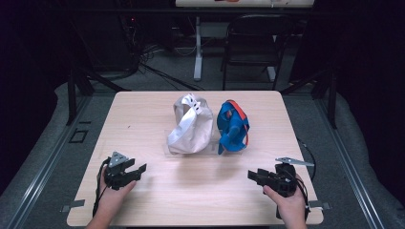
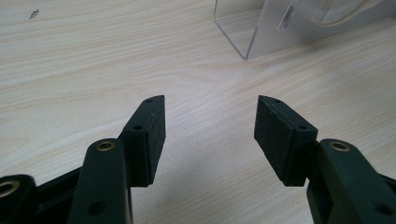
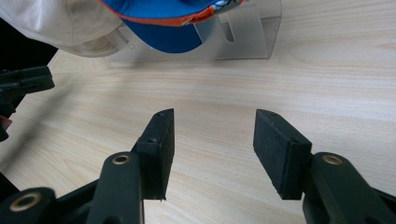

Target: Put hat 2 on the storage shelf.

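Observation:
Two caps stand on a clear acrylic stand [image 1: 168, 149] at the middle of the wooden table [image 1: 143, 200]. The left one is a white cap [image 1: 191, 125], the right one a blue cap with orange trim [image 1: 233, 126]. My left gripper [image 1: 138, 170] rests low near the table's front left, open, with bare wood between its pads [image 2: 149, 140]. My right gripper [image 1: 253, 175] is near the front right, pointing left, open and holding nothing. In the right gripper view the blue cap [image 3: 168, 18] and the white cap [image 3: 60, 23] hang over the stand [image 3: 247, 37] ahead.
A black folding chair [image 1: 253, 43] and a white table leg [image 1: 197, 47] stand on the floor beyond the table. Black frame struts [image 1: 79, 86] flank the table at both sides. In the left gripper view the stand's corner [image 2: 243, 42] lies ahead to the right.

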{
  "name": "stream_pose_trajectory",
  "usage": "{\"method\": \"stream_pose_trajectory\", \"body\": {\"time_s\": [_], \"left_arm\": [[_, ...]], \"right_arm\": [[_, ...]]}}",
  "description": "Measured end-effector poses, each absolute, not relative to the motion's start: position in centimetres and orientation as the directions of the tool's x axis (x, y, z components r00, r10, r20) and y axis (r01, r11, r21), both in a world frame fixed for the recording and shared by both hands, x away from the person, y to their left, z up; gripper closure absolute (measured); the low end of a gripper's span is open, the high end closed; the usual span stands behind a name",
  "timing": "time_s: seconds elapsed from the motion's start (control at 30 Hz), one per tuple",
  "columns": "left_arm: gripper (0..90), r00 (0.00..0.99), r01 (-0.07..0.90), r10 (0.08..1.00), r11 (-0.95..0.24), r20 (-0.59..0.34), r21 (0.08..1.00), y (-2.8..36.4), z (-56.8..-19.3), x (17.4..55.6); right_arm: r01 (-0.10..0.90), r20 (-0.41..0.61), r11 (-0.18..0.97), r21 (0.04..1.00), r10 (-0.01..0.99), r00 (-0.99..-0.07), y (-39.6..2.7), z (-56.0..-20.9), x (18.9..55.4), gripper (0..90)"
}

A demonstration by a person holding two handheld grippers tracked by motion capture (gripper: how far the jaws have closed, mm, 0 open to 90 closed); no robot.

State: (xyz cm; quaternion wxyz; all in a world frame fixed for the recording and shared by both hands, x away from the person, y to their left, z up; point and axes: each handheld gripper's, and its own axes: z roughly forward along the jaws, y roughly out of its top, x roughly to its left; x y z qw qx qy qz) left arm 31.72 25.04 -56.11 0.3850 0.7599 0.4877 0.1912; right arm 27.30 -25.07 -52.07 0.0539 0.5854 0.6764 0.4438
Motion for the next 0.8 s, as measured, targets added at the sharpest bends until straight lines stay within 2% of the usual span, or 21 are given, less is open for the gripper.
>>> {"method": "stream_pose_trajectory", "body": {"time_s": [0.27, 0.43, 0.8], "left_arm": [[43.9, 0.454, 0.593, 0.887, -0.231, -0.083, 0.772, 25.0, -56.1, 31.7], [43.9, 0.454, 0.589, 0.887, -0.23, -0.082, 0.774, 24.9, -56.2, 31.7], [43.5, 0.462, 0.584, 0.883, -0.231, -0.084, 0.778, 24.9, -56.2, 31.7]], "right_arm": [[0.723, 0.437, -0.082, 0.686, 0.841, -0.319, -24.9, -53.3, 26.9, 47.8], [0.704, 0.376, -0.05, 0.708, 0.871, -0.317, -24.6, -53.8, 26.7, 49.2], [0.696, 0.411, -0.052, 0.716, 0.837, -0.36, -24.9, -54.7, 27.0, 51.5]]}}
